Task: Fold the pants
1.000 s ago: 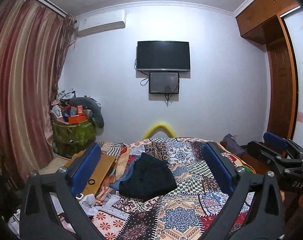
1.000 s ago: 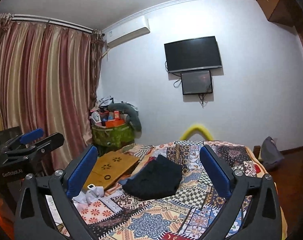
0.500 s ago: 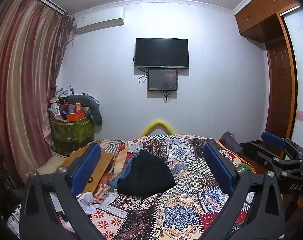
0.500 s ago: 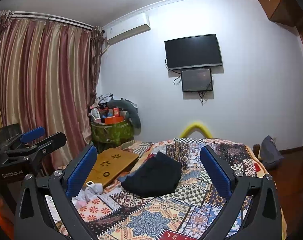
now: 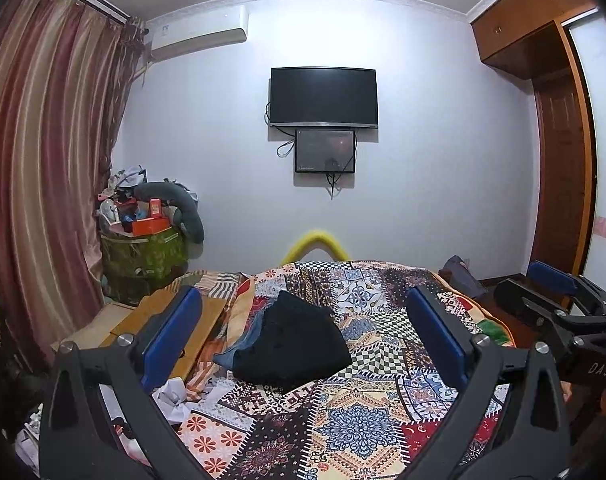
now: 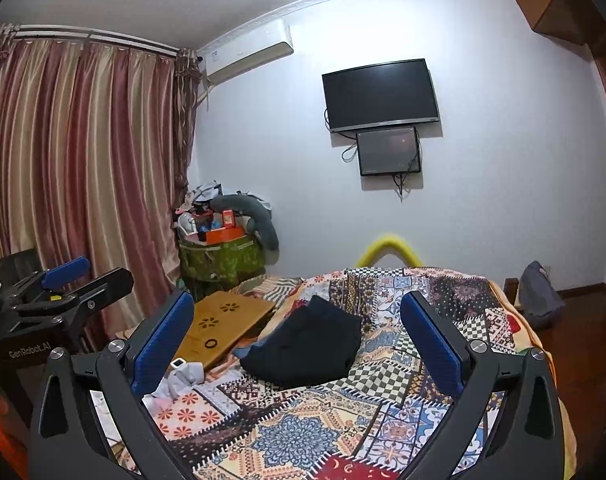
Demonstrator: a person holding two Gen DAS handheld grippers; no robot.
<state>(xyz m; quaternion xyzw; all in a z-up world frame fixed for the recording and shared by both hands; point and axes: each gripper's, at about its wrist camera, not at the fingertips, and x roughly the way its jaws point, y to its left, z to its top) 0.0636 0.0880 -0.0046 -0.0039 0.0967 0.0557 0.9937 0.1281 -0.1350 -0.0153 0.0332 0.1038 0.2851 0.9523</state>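
Dark folded pants (image 5: 299, 344) lie in a compact pile on the patchwork bedspread (image 5: 355, 420), with a blue garment (image 5: 239, 350) showing under their left edge. They also show in the right wrist view (image 6: 307, 346). My left gripper (image 5: 303, 340) is open and empty, held well back above the bed. My right gripper (image 6: 299, 340) is open and empty too. The right gripper shows at the right edge of the left wrist view (image 5: 559, 312), and the left gripper at the left edge of the right wrist view (image 6: 63, 292).
A wooden lap tray (image 6: 227, 328) lies left of the pants, with white crumpled cloth (image 6: 179, 376) near it. A cluttered green bin (image 5: 143, 256) stands by the curtains (image 5: 43, 184). A TV (image 5: 323, 96) hangs on the far wall. A dark bag (image 6: 539, 300) sits right of the bed.
Both grippers have tilted slightly, so the bed and pants sit a little lower in view. The pants have not moved and both grippers stay open.
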